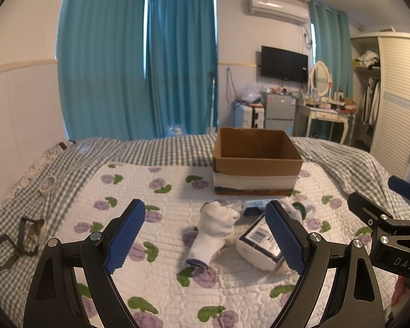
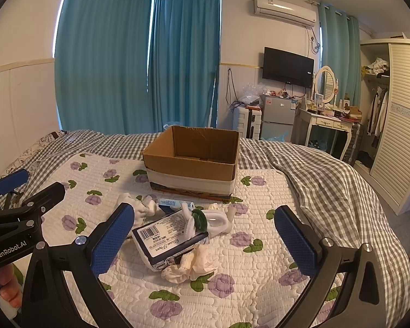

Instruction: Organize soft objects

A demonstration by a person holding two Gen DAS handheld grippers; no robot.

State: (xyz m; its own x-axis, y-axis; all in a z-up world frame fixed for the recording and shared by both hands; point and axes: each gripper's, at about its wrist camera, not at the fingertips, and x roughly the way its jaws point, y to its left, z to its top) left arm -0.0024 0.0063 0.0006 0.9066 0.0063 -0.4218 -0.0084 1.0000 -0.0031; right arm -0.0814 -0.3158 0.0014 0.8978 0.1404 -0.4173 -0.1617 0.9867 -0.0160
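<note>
Grippers first, nearest the cameras: the left hand-held gripper (image 1: 205,242) hangs over the quilted bed (image 1: 259,295) with its blue pads spread wide apart and nothing between them, and the right hand-held gripper (image 2: 205,242) does the same, its fingers apart and holding nothing. This looks like the approach before a first pick, with none of the soft things visibly in the box.

Just beyond the left one lies a white sock (image 1: 213,232), crumpled, its long axis running from the near left to the far right, with the blue-edged cuff pointing near. Touching it on the right is a wrapped tissue pack (image 2: 168,239), lying flat, its long axis slanting from near left to far right; its barcode end points left and near. A cream cloth (image 2: 190,269) is bunched against the pack's near side, and a white soft toy with a green ring (image 2: 205,220) rests on its far end. A smaller blue and white packet (image 2: 176,203) lies behind.

Next move, in my judgement: lower a gripper across the sock's narrow width and close.

Farther off, well apart from the pile, stands the open cardboard box (image 2: 188,168), upright.
</note>
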